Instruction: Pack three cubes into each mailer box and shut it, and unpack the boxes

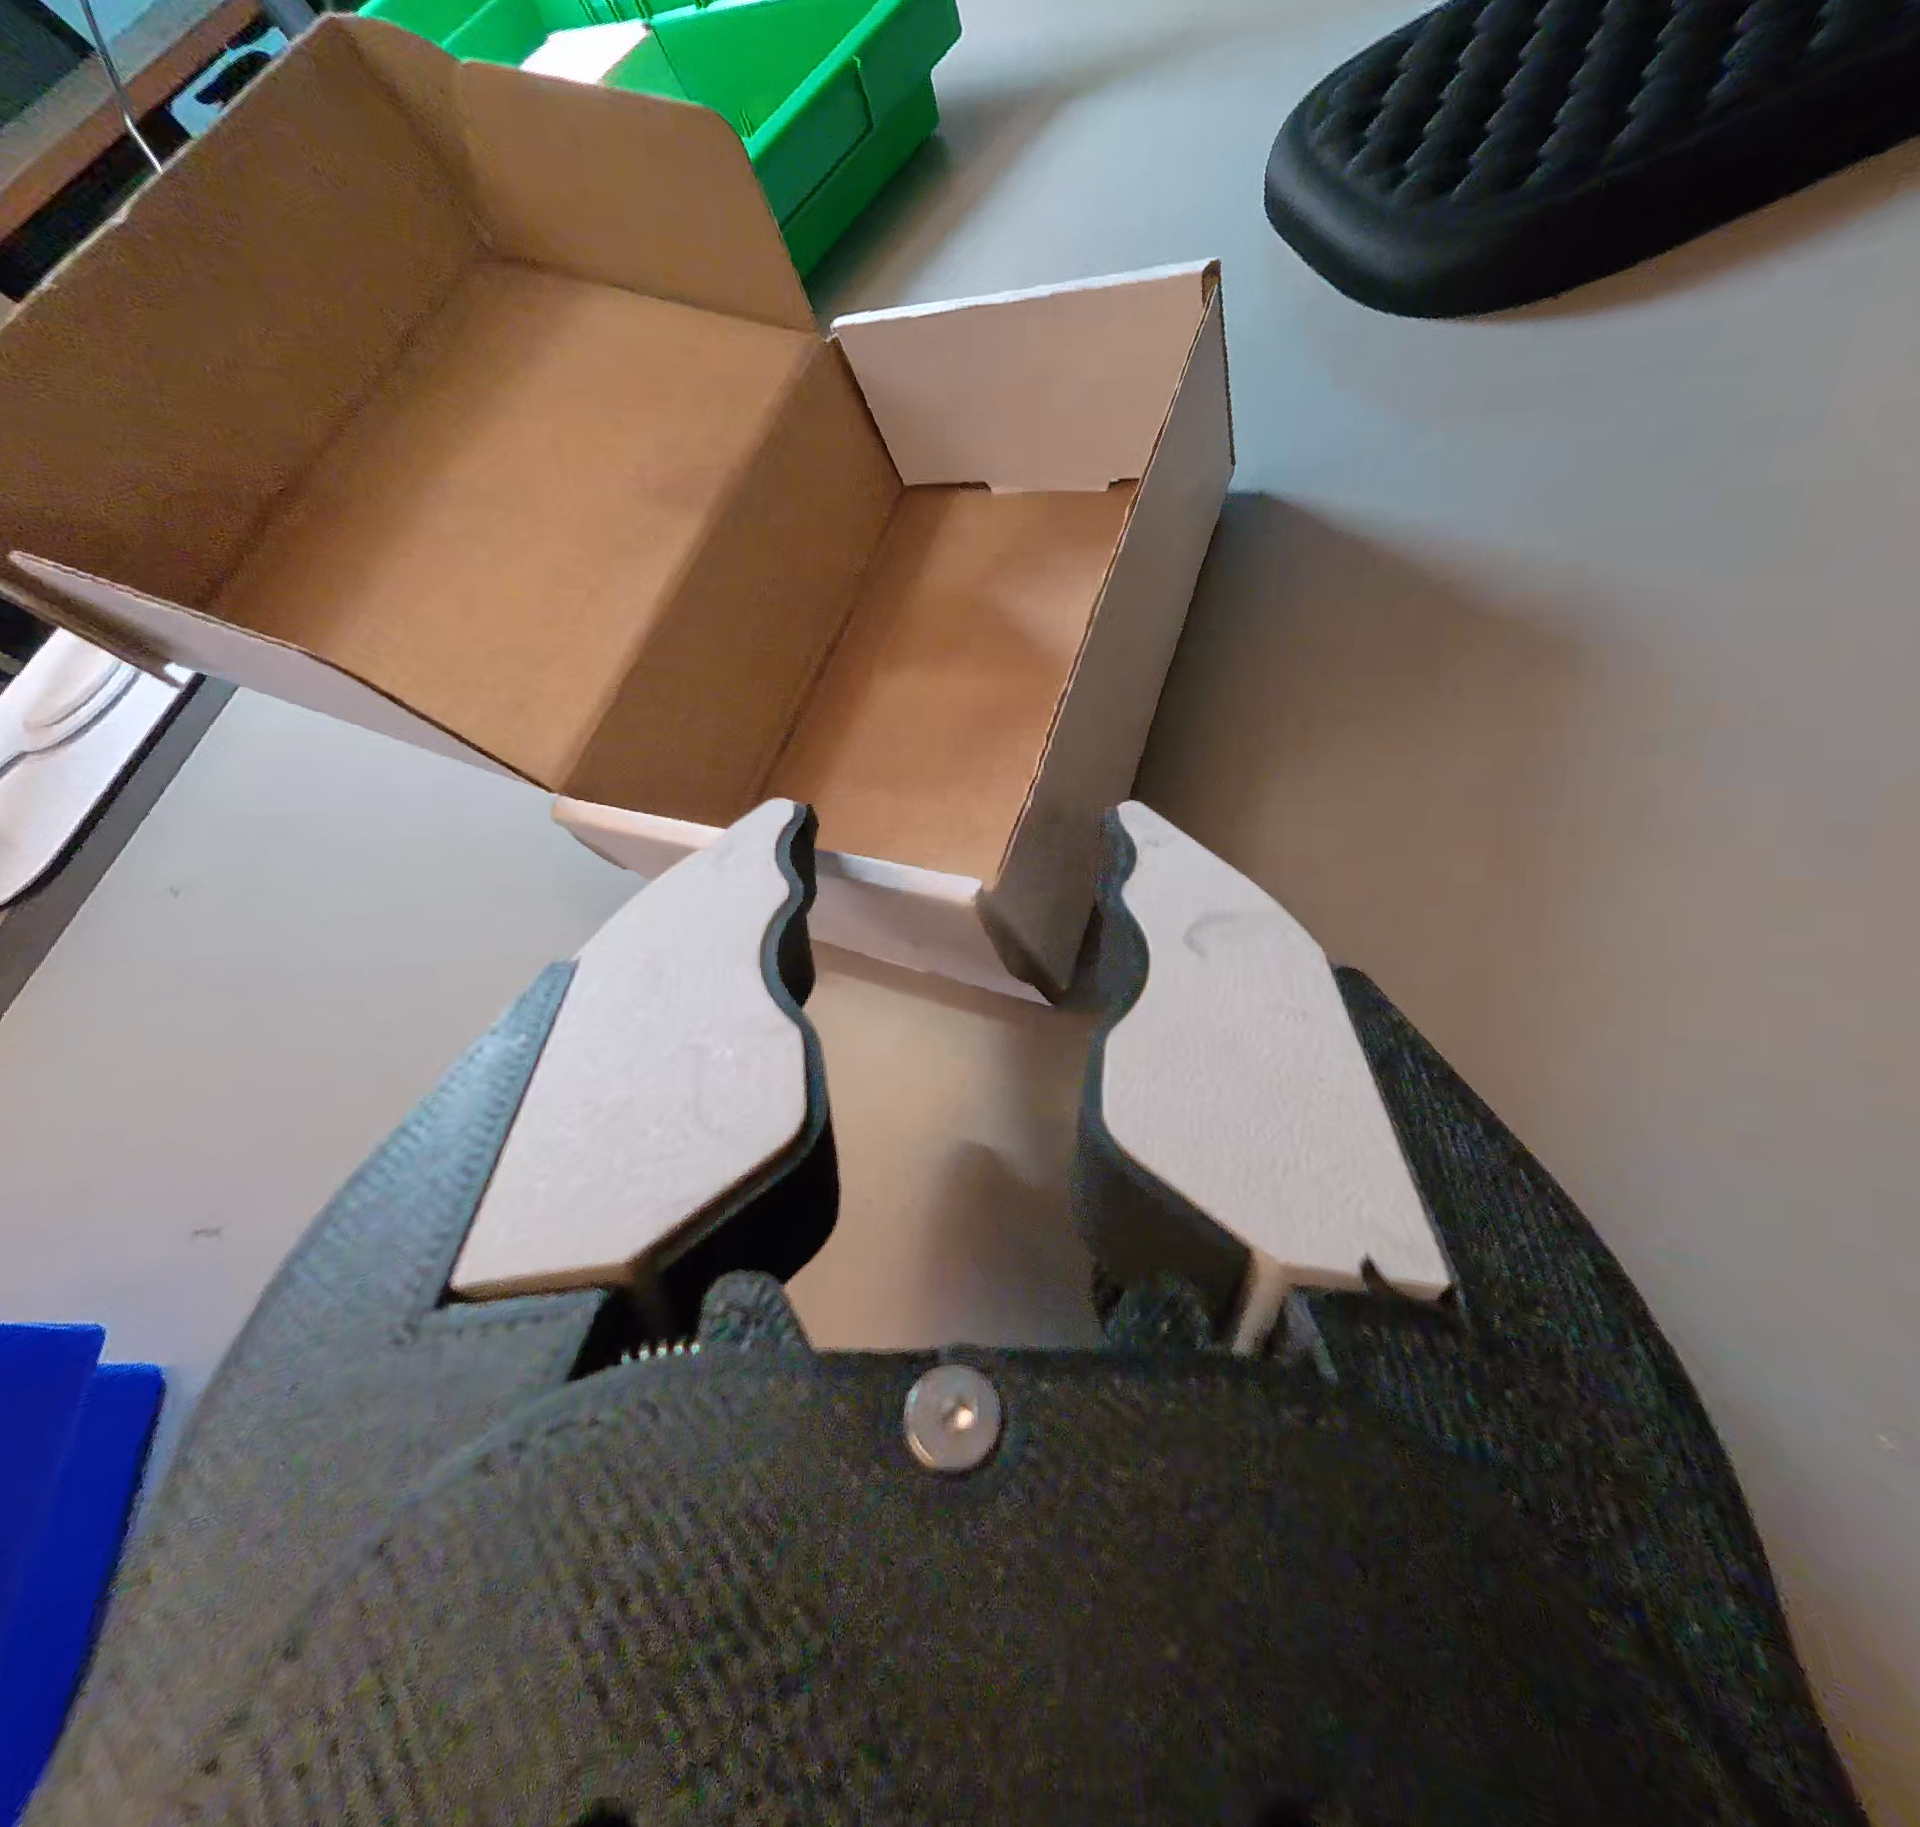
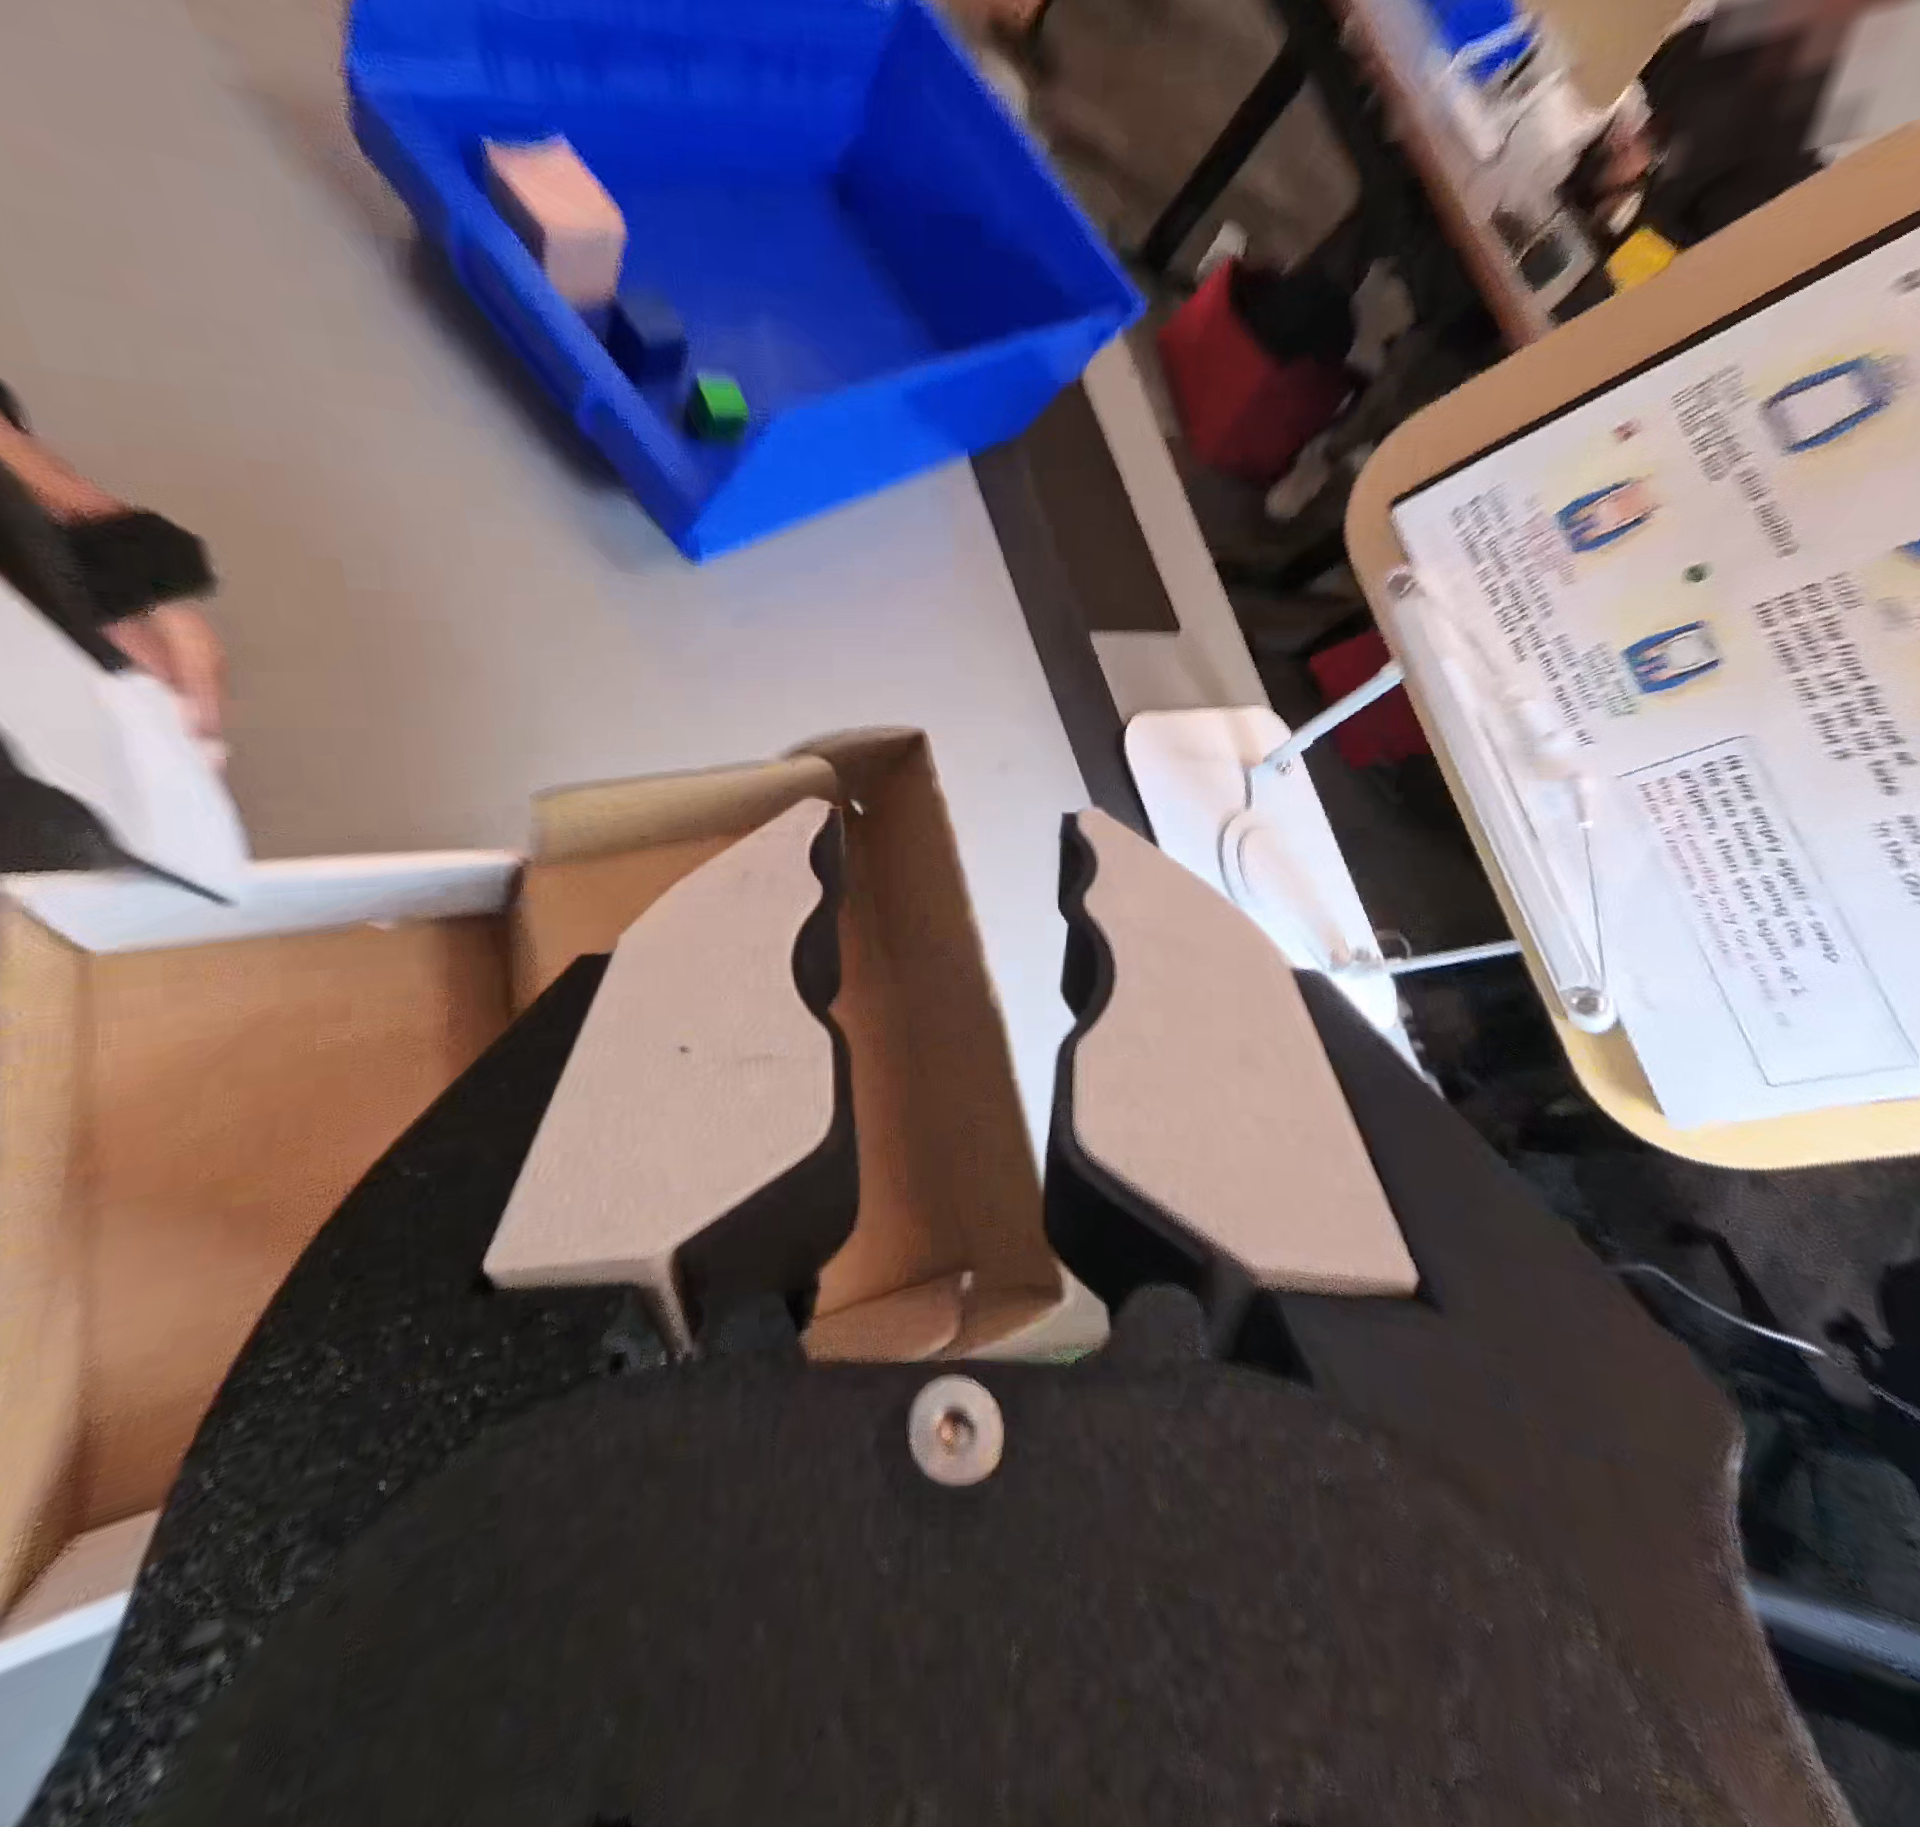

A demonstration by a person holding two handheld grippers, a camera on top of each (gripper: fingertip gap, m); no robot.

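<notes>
Looking at the box: the open cardboard mailer box, white outside and brown inside [image 1: 935, 655], sits on the pale grey table [image 1: 1507, 738], and you can see no cubes in it.
Lid: it is thrown back and stands up behind the tray, with its brown flaps [image 2: 914, 998] sticking out.
Left gripper: your left gripper [image 1: 951, 894] is spread wide at the near corner of the box. One finger is beside the outer wall. It is pinching nothing.
Right gripper: your right gripper [image 2: 951, 894] is spread too, held over a lid flap. It holds nothing.
Cubes: a small green cube [image 2: 717, 406] and a dark blue cube [image 2: 644, 333] lie in the blue plastic bin [image 2: 935, 167], well apart from the box. A pale pink block [image 2: 561, 208] stands by them.
Weight: the box looks very light, so it will likely slide if you push it.
Stiffness: the walls are thin and will bend or dent if you squeeze hard.
Where to hold: pinch one wall near a corner, where the card is strongest.
Cubes to handle: they look small and hard. Grab flat sides, gently.
Other things: a green plastic bin [image 1: 790, 63] is behind the box.
</notes>
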